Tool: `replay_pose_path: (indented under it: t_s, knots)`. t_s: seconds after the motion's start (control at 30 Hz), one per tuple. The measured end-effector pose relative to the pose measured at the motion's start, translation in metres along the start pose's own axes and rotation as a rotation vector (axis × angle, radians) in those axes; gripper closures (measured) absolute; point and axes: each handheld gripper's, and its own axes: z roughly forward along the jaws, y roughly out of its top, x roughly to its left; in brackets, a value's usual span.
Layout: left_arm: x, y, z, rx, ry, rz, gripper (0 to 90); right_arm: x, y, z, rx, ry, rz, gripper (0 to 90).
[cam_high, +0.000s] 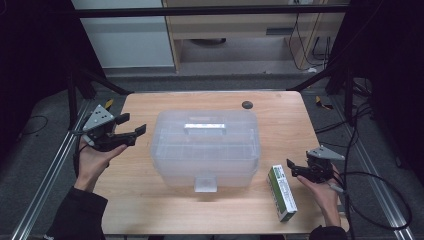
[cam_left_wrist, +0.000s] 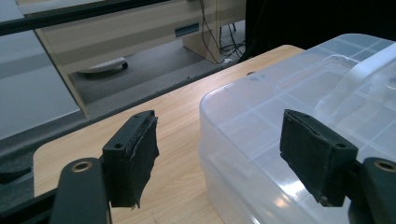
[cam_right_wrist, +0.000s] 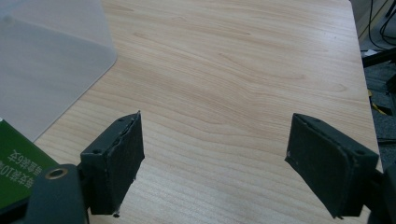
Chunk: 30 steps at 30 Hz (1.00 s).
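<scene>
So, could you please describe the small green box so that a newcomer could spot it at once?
Start at the clear plastic bin in the middle of the wooden table. Off its near right corner lies the small box, just left of the right claw. It alone is green and white.

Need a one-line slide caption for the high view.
Open left gripper and open right gripper flank a closed clear storage box; a green carton lies beside the right one.

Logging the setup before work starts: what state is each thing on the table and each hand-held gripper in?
Clear storage box: lid on, handle lying flat, upright mid-table.
Green carton: lying flat, untouched, right of the box.
Left hand-held gripper: open, empty, beside the box.
Right hand-held gripper: open, empty, next to the carton.
</scene>
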Motion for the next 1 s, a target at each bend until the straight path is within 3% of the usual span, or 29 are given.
replay_pose_path:
  t_s: [0.1,0.17,0.53,0.77,1.0]
  knots:
    - [-0.001,0.01,0.002,0.008,-0.038,0.025,27.4,0.0,0.0,0.0,0.002,0.004,0.003,19.0]
    - [-0.001,0.012,0.002,0.011,-0.04,0.032,27.4,0.0,-0.001,0.001,0.003,0.002,-0.006,18.9]
    - [-0.003,0.033,0.009,0.038,-0.148,0.144,27.4,-0.002,-0.001,0.0,-0.004,0.004,0.001,18.8]
    - [-0.004,0.036,0.015,0.061,-0.18,0.188,27.6,-0.003,-0.001,0.0,-0.002,0.003,0.003,19.7]
    - [-0.013,0.044,0.018,0.074,-0.221,0.239,28.3,-0.003,-0.004,0.001,0.008,0.007,-0.007,21.5]
